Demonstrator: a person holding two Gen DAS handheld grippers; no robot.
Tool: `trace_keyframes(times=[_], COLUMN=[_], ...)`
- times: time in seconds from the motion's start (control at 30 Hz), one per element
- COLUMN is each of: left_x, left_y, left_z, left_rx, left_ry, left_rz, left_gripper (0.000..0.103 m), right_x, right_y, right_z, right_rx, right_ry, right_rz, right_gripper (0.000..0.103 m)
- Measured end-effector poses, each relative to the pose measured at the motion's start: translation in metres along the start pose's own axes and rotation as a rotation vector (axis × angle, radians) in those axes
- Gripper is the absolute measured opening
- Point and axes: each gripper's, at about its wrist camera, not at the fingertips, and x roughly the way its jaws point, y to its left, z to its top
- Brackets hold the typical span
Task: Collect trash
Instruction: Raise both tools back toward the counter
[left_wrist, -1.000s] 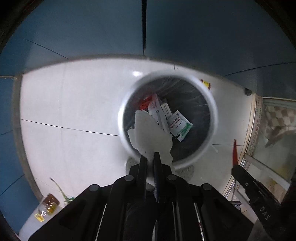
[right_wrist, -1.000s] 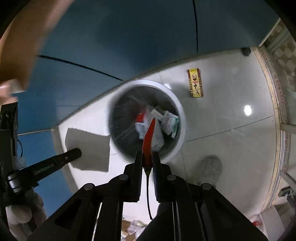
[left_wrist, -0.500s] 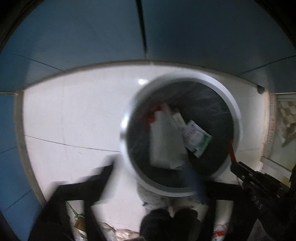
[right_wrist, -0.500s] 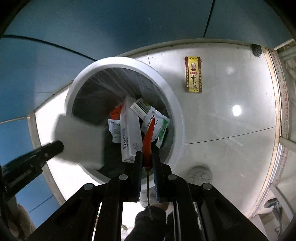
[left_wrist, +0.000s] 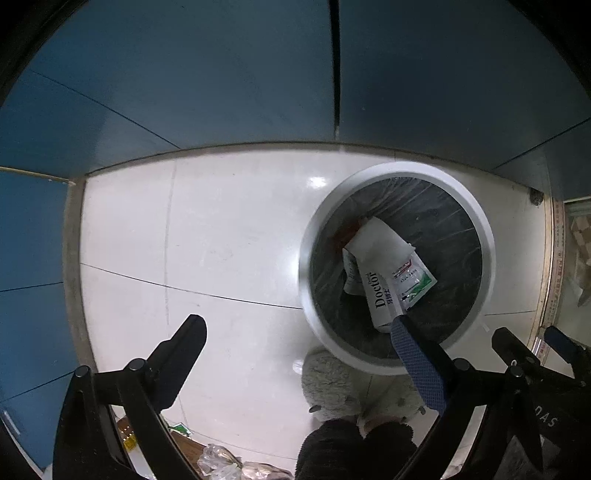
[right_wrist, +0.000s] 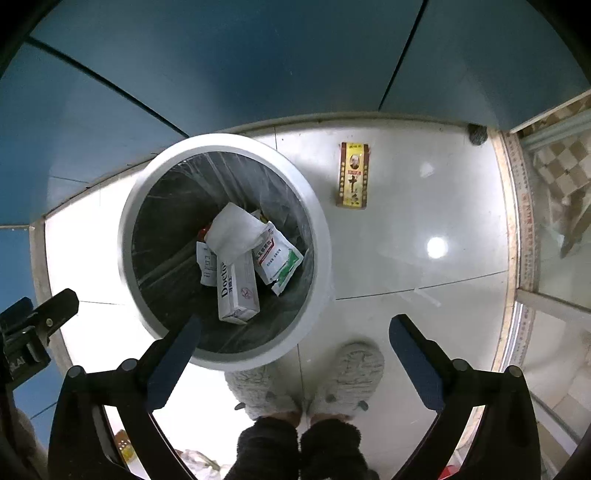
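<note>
A round white-rimmed trash bin with a dark liner stands on the pale tiled floor. Inside lie a white paper sheet, a white "Doctor" box and a white-green sachet. My left gripper is open and empty, above the bin's near-left rim. My right gripper is open and empty, above the bin's near rim. A yellow-red carton lies on the floor to the right of the bin.
Blue wall panels close off the far side. The person's grey fuzzy slippers stand just in front of the bin. Crumpled wrappers and a small bottle lie at the bottom edge. A doorway sill runs on the right.
Both grippers have opened. The white paper dropped from the left gripper into the bin. The red item is gone from the right gripper. Both views have shifted over the bin.
</note>
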Motion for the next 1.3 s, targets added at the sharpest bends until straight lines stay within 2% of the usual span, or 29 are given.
trace_keyframes(times=[0.17,0.37,0.53,0.67,0.73,0.9,1.13,1.3], left_x=[-0.044,-0.124,-0.200,-0.256,-0.285,-0.352,-0.418,-0.474], left_y=[0.005,0.003,0.004,0.002,0.003,0.015,0.036,0.045], left_z=[-0.012,-0.027,-0.047,-0.062,-0.069,-0.084,-0.092,-0.073], left_rx=[-0.013,0.012,0.018,0.037,0.035,0.005,-0.005,-0.012], left_ry=[-0.009,-0.047,-0.054,-0.082,-0.099,-0.113,-0.181,-0.303], left_rz=[0.021,0.027,-0.033,-0.054,-0.039,-0.091,-0.089,-0.076], left_gripper=[0.102,0.102,0.102,0.102,0.102,0.102,0.102,0.102], right_x=[-0.054,-0.149,-0.248,-0.324,-0.357,-0.431,-0.516,-0.560], right_y=[0.000,0.000,0.000,0.002,0.004,0.007,0.017,0.017], right_z=[-0.012,-0.020,-0.033,-0.048,-0.056,-0.080,-0.104,-0.094], right_rx=[-0.005,-0.047,-0.062,-0.079,-0.073,-0.070,-0.045,0.032], right_ry=[-0.037,-0.107,-0.152,-0.193,-0.202,-0.221,-0.269,-0.324], right_rz=[-0.020,-0.042,-0.027,-0.033,-0.023,-0.002,0.033,0.129], right_gripper=[0.103,0.103,0.103,0.103,0.103,0.103,0.103,0.103])
